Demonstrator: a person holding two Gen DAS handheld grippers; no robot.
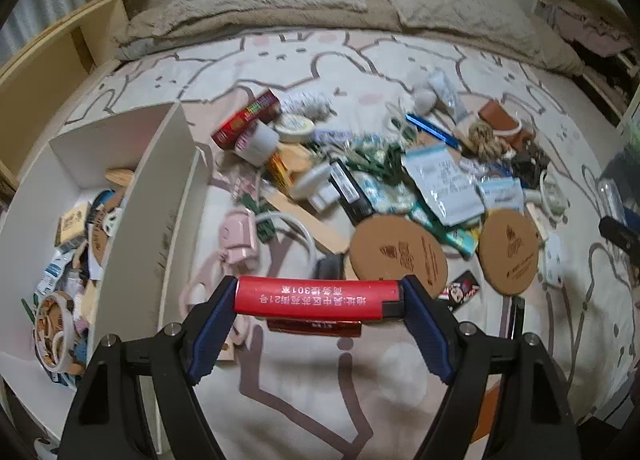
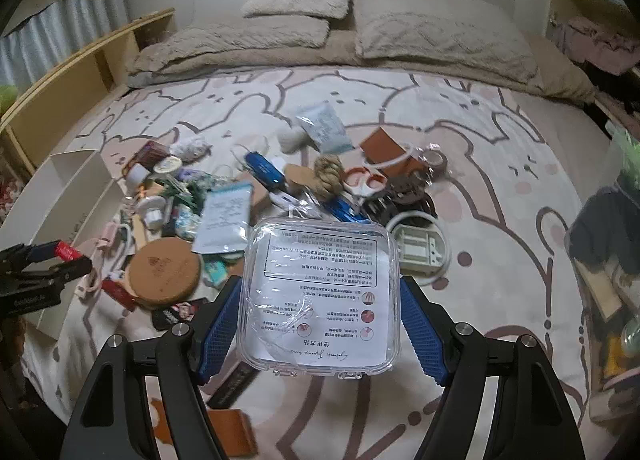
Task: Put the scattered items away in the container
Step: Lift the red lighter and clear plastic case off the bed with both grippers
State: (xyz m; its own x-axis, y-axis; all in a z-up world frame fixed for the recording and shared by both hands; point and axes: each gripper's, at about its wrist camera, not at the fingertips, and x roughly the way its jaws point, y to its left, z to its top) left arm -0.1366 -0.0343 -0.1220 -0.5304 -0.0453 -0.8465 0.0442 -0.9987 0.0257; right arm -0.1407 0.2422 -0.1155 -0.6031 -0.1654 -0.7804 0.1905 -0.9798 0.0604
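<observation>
Clearly, the red lighter (image 1: 318,297) sits crosswise between the fingers of the left gripper (image 1: 318,300), just right of the white container (image 1: 160,196); it looks light, stiff and smooth, so gripping its ends seems right. To the container's right, the right gripper (image 2: 320,312) clamps a clear plastic case (image 2: 320,292), rigid, slippery, perhaps brittle.
</observation>
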